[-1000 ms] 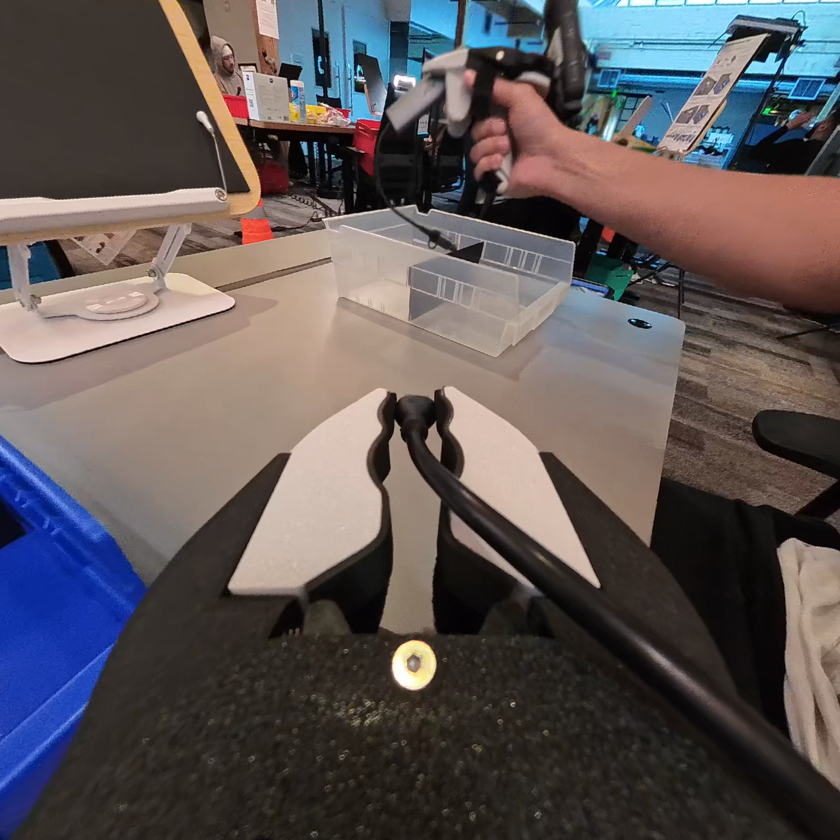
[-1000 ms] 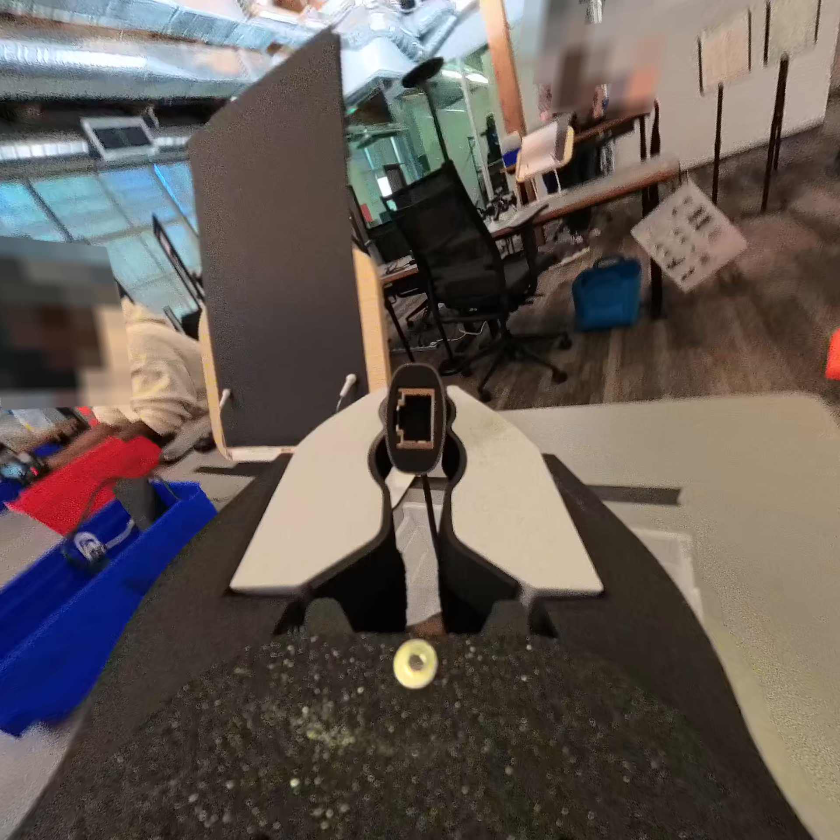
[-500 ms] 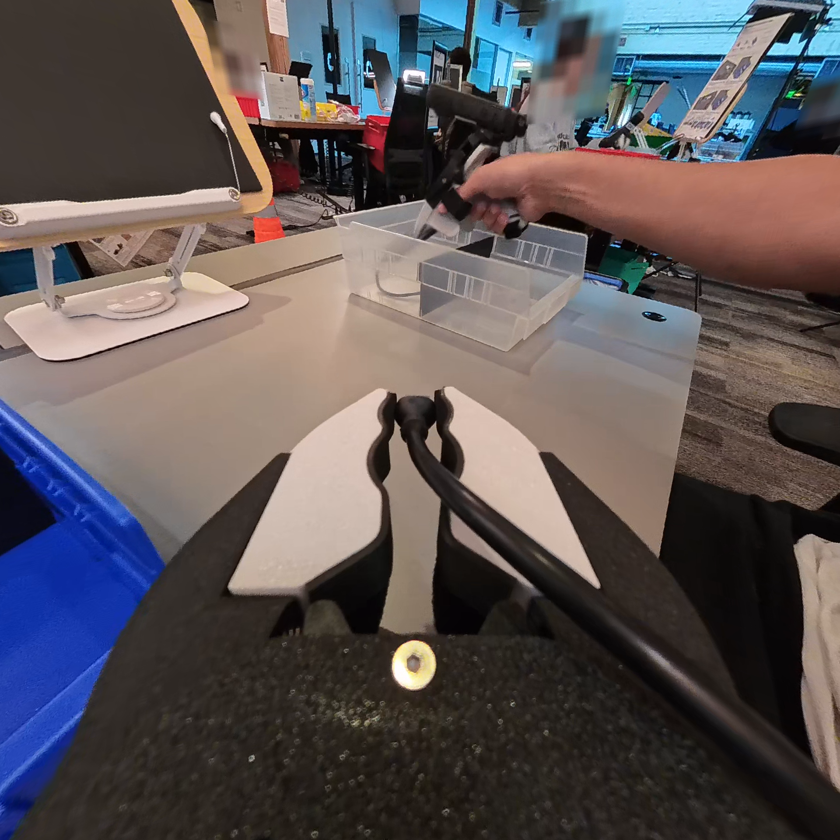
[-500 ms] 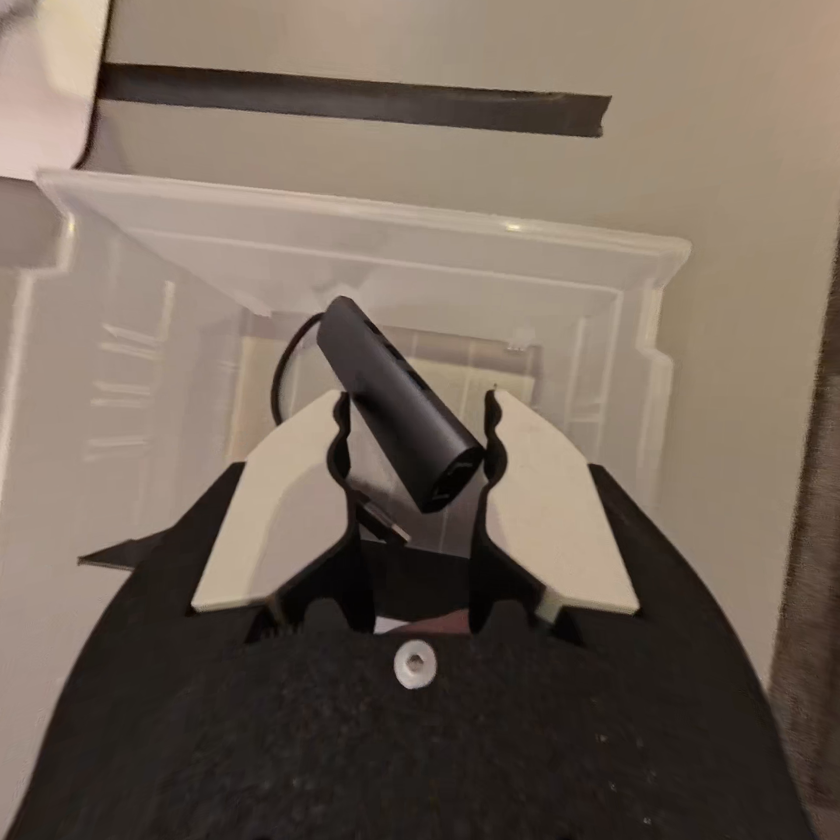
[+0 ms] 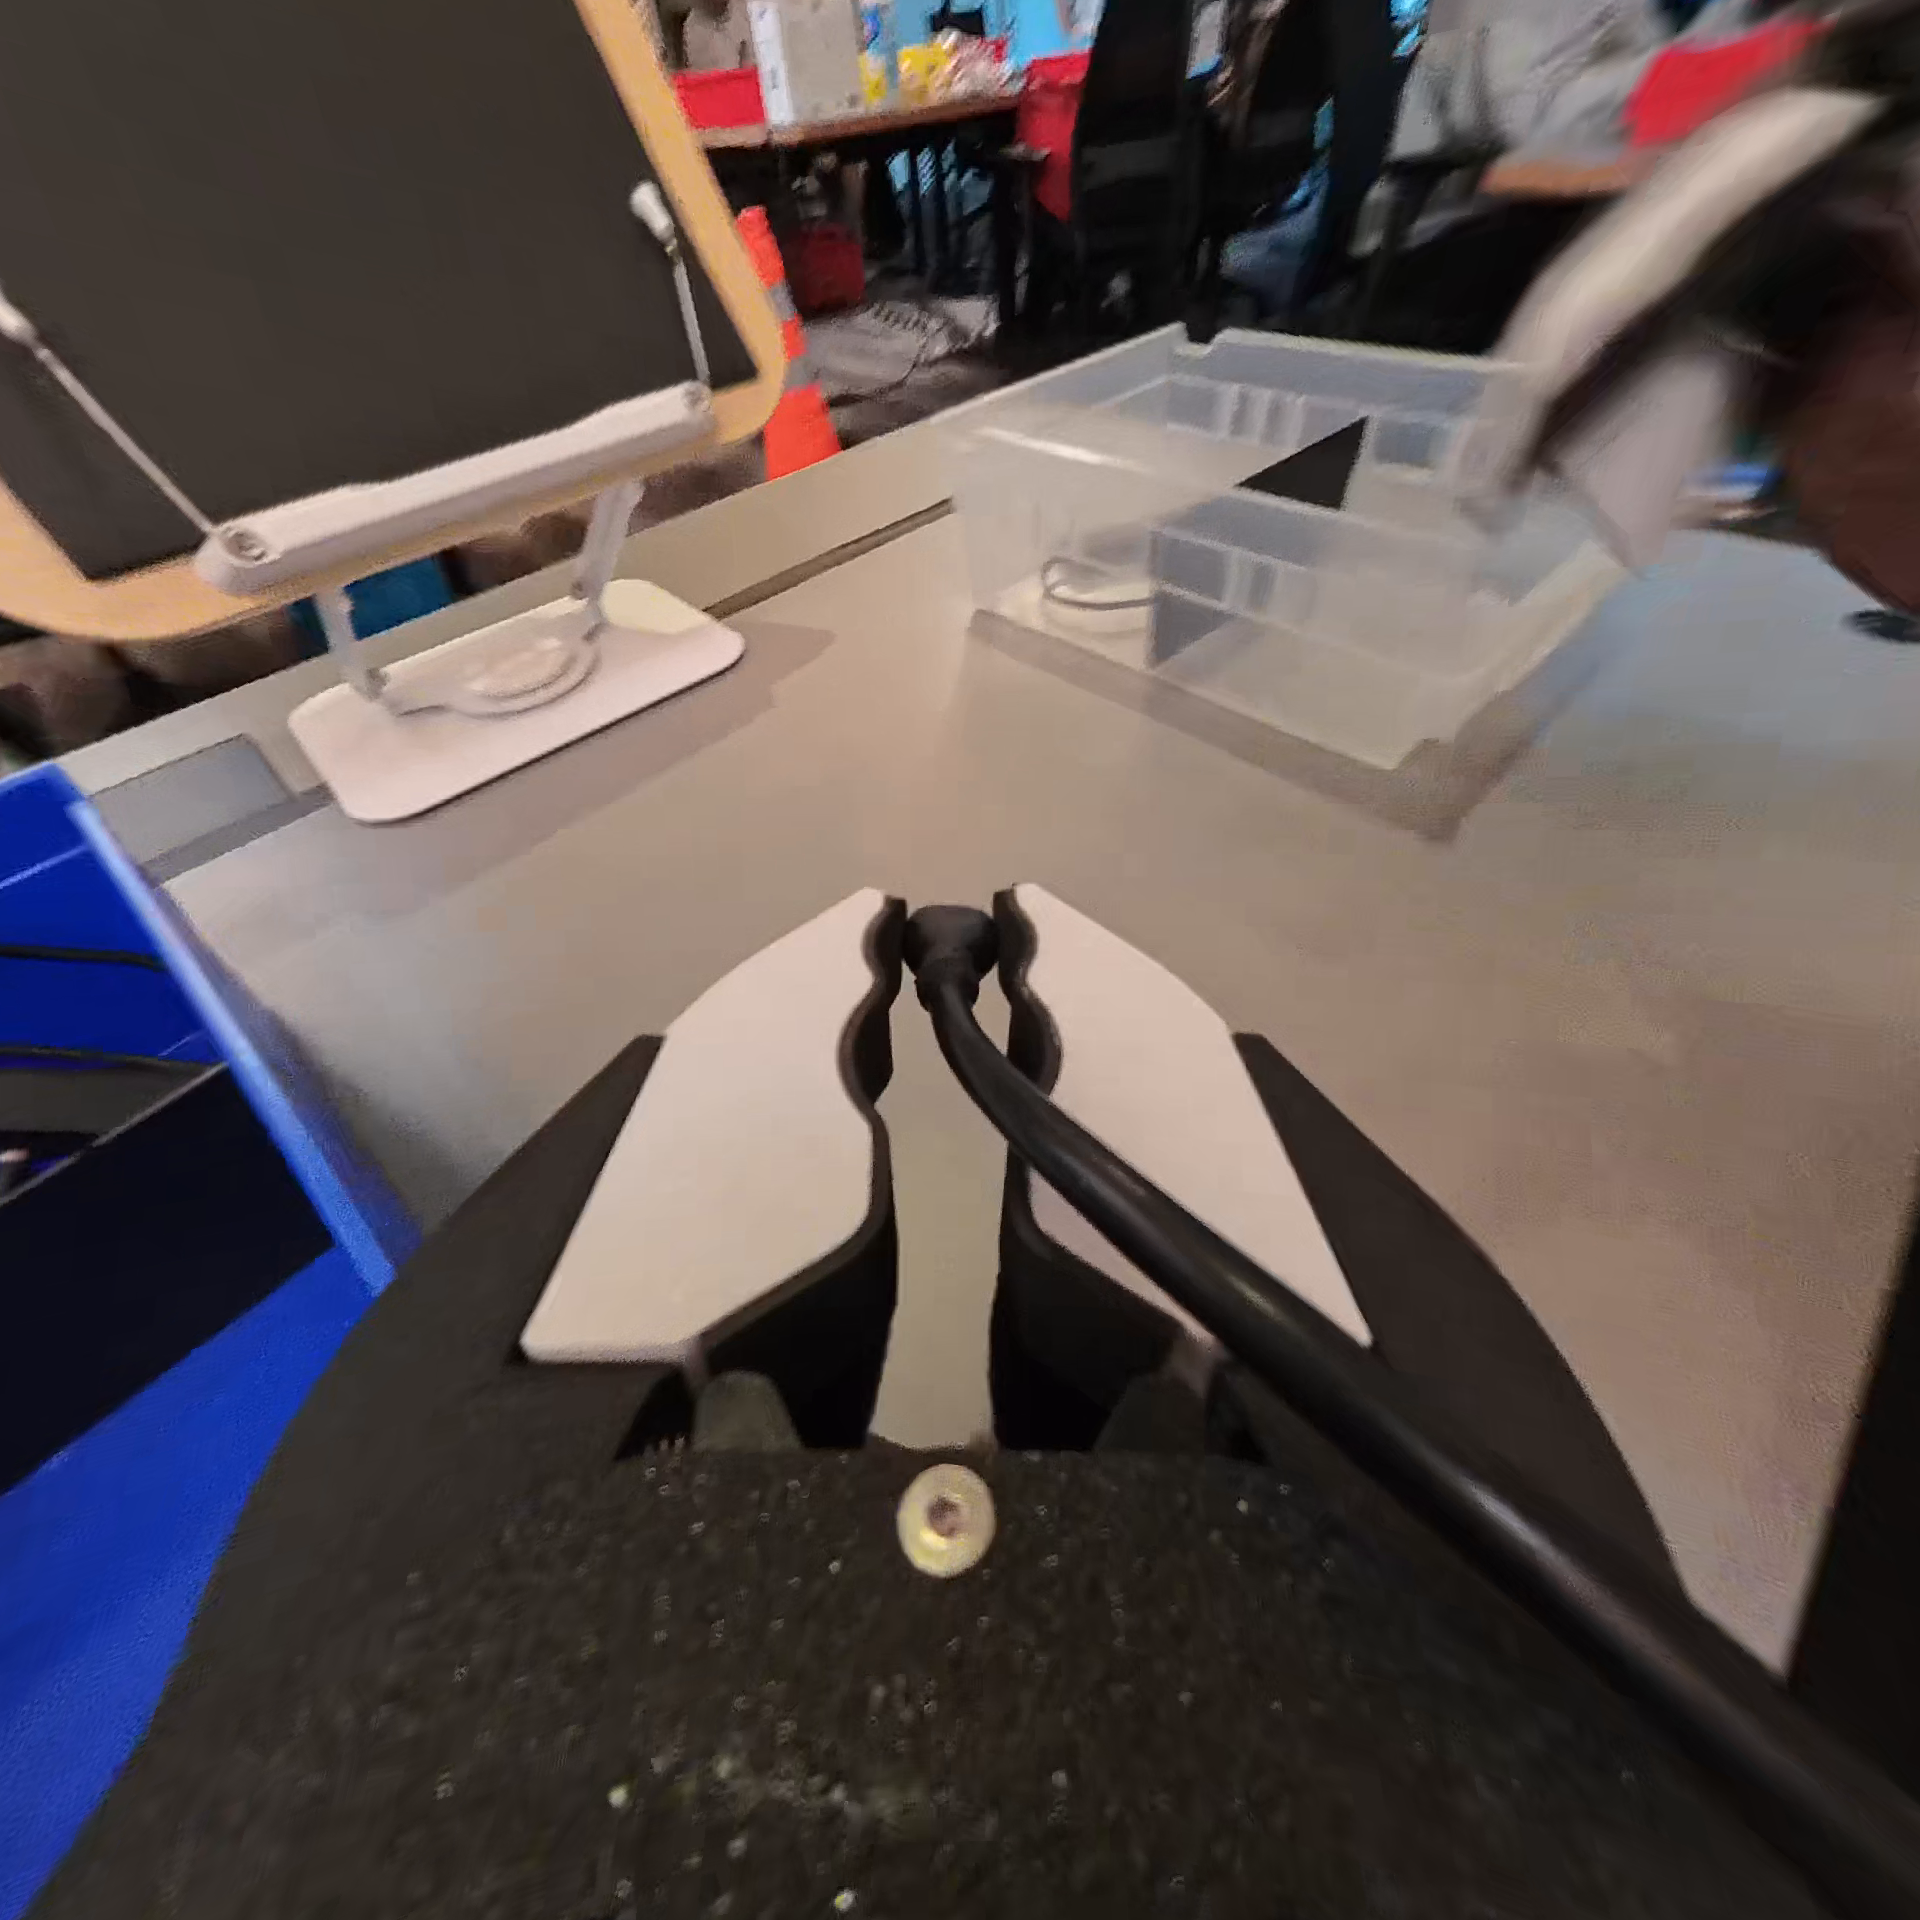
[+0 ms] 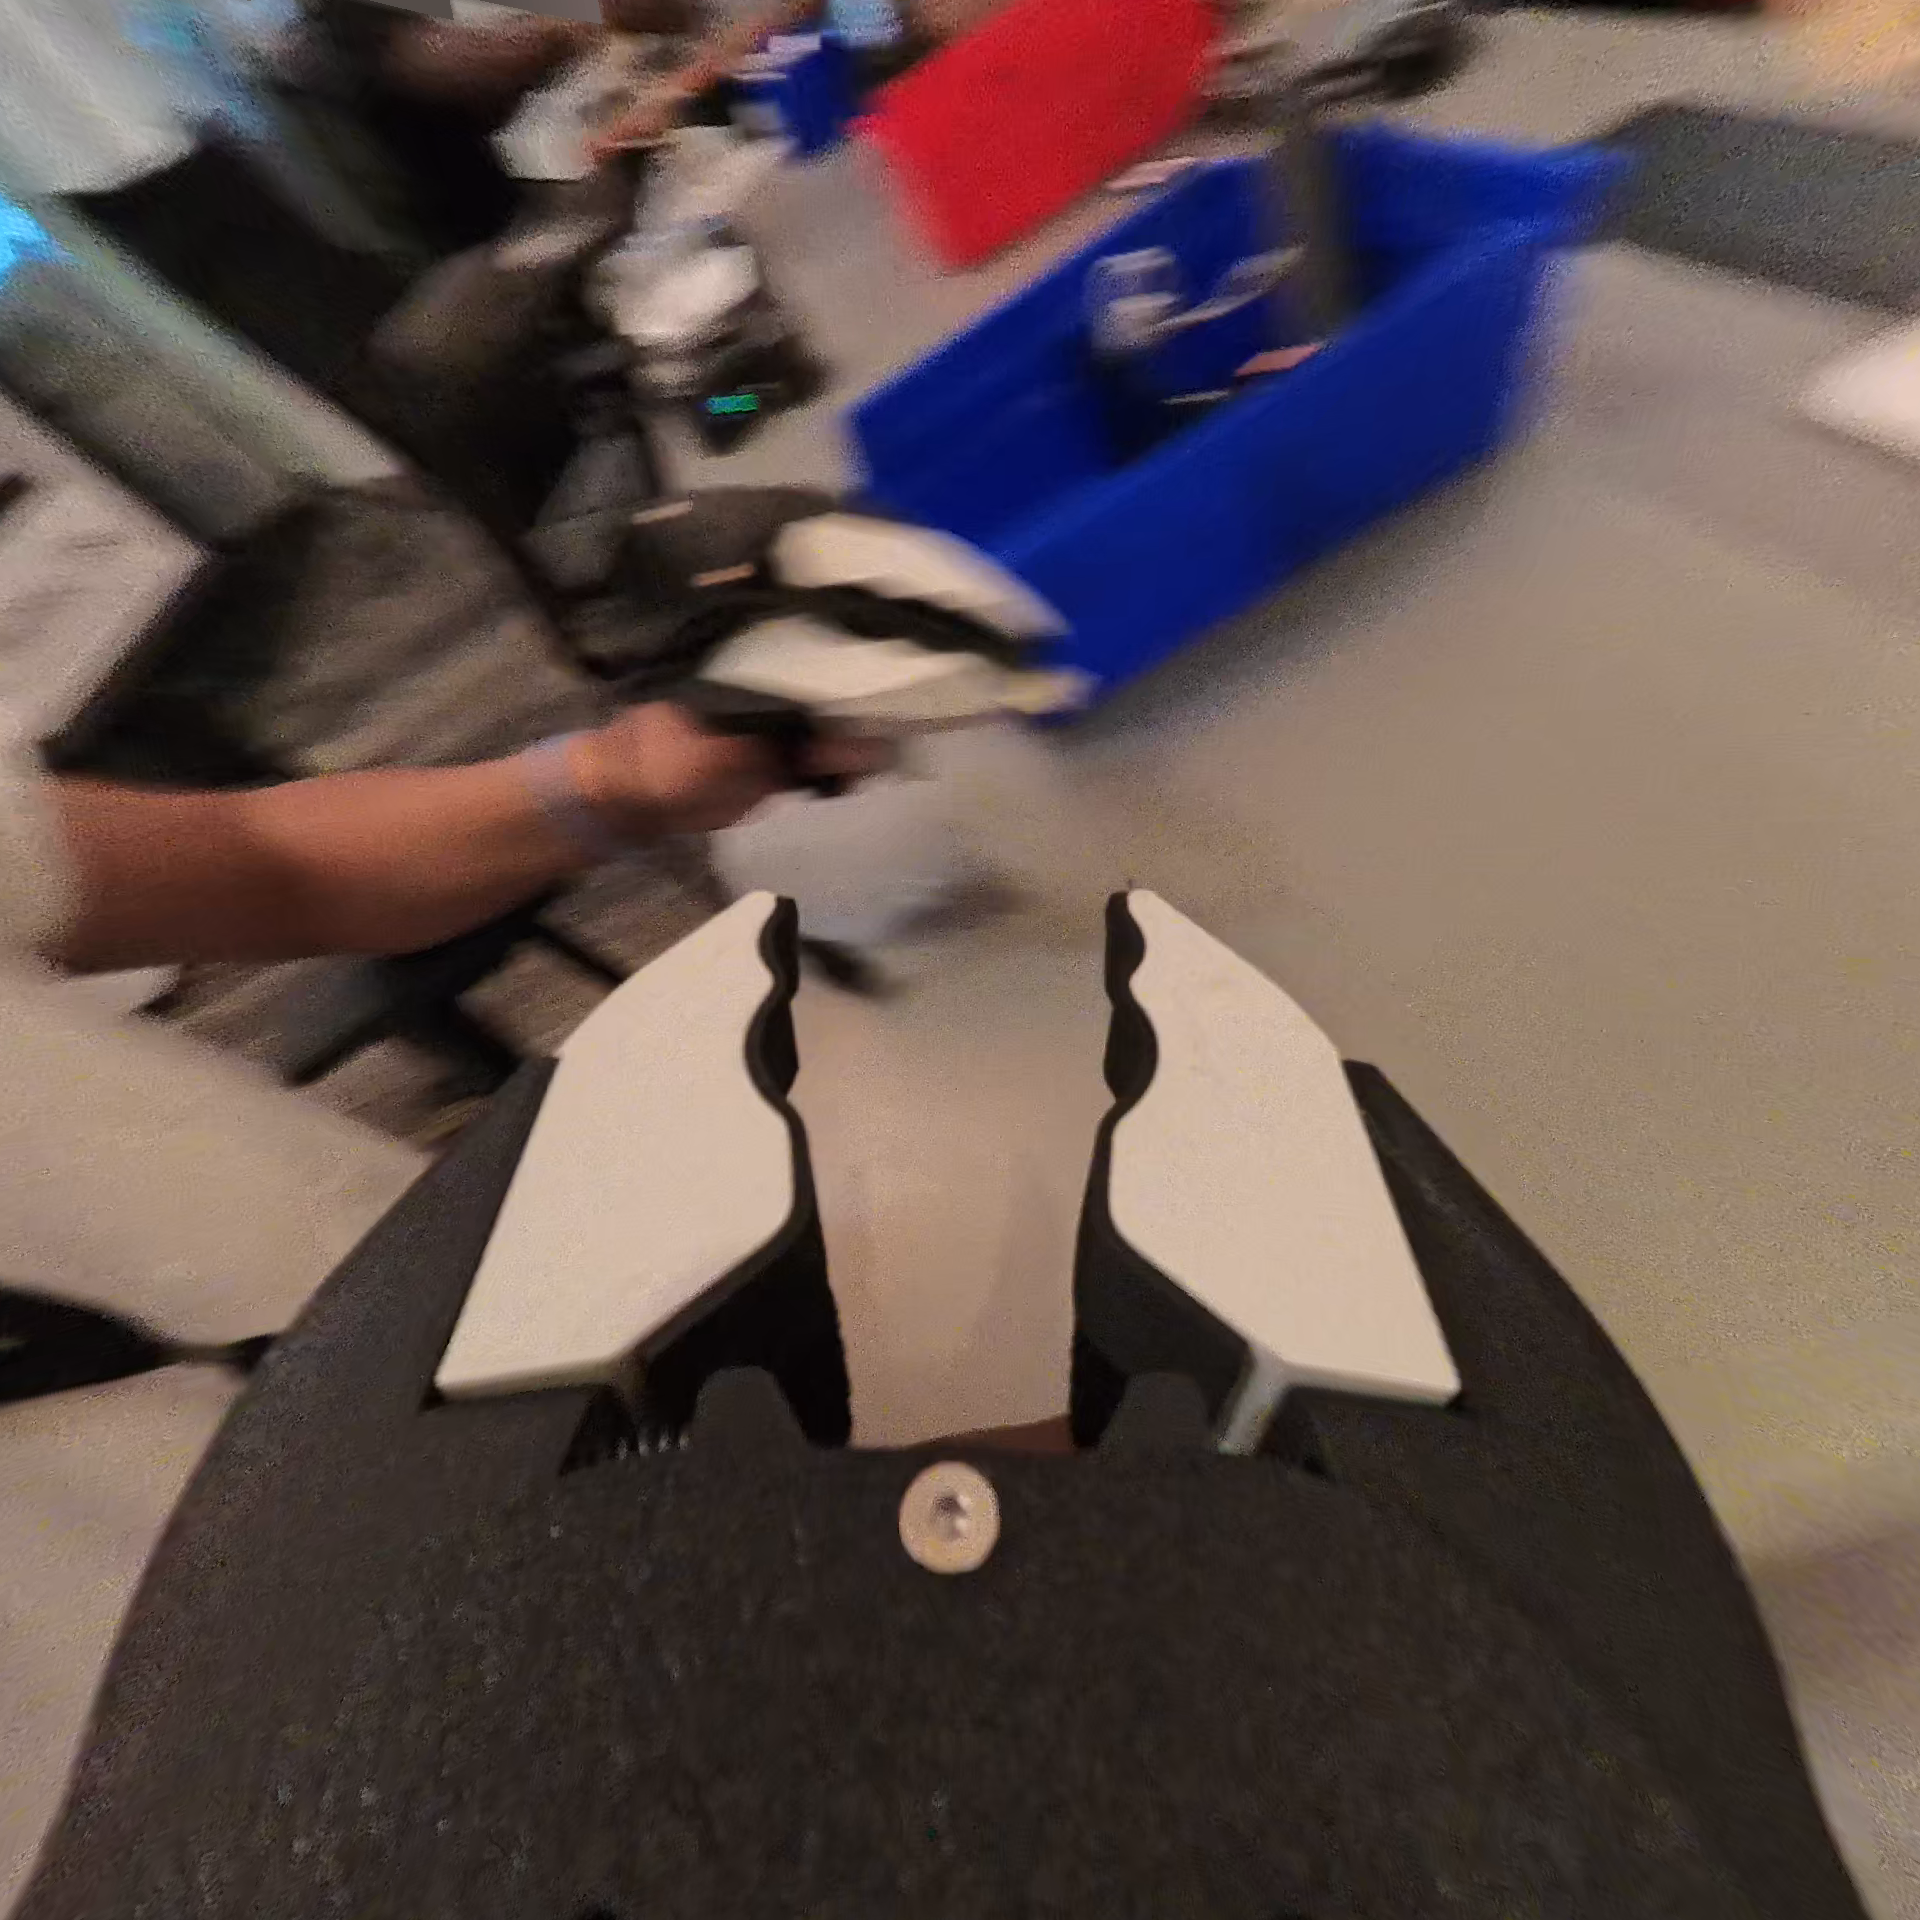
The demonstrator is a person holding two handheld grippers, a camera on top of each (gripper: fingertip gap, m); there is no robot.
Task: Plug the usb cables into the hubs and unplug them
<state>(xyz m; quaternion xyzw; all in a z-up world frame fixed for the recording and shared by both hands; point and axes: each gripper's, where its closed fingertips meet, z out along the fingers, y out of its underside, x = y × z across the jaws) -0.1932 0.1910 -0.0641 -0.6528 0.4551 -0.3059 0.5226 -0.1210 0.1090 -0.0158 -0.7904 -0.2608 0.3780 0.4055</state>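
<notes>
Cable (image 5: 1143,1216), black and fairly thick, runs up between the left gripper (image 5: 948,914) jaws, which are nearly closed and pinch the moulded plug end (image 5: 943,928) right at the tips; the rest of the cord trails back over the right finger and out of frame lower right. Judged light and bendy along its length but stiff at the plug boot, so the boot is the sensible place to hold, as it is now, since gripping the cord itself would likely let the connector wobble during insertion. Plug's metal tip is hidden past the fingertips, so orientation cannot be told. Right gripper (image 6: 943,904) jaws stand well apart with nothing between them, above the grey surface (image 6: 1558,935). Left wrist view shows what the right does not: a clear plastic divided bin (image 5: 1455,727) across the surface with a thin dark cable loop (image 5: 1091,597) in its near-left compartment, plus a board on a white stand (image 5: 520,686) to the left and a blurred right gripper at upper right. No hub can be made out in the bin through the blur. Right wrist view, heavily motion-blurred, alone shows the left gripper from outside, held by a hand (image 6: 665,758) beside a blue bin (image 6: 1247,499), which appears in the left view only as an edge at far left.
</notes>
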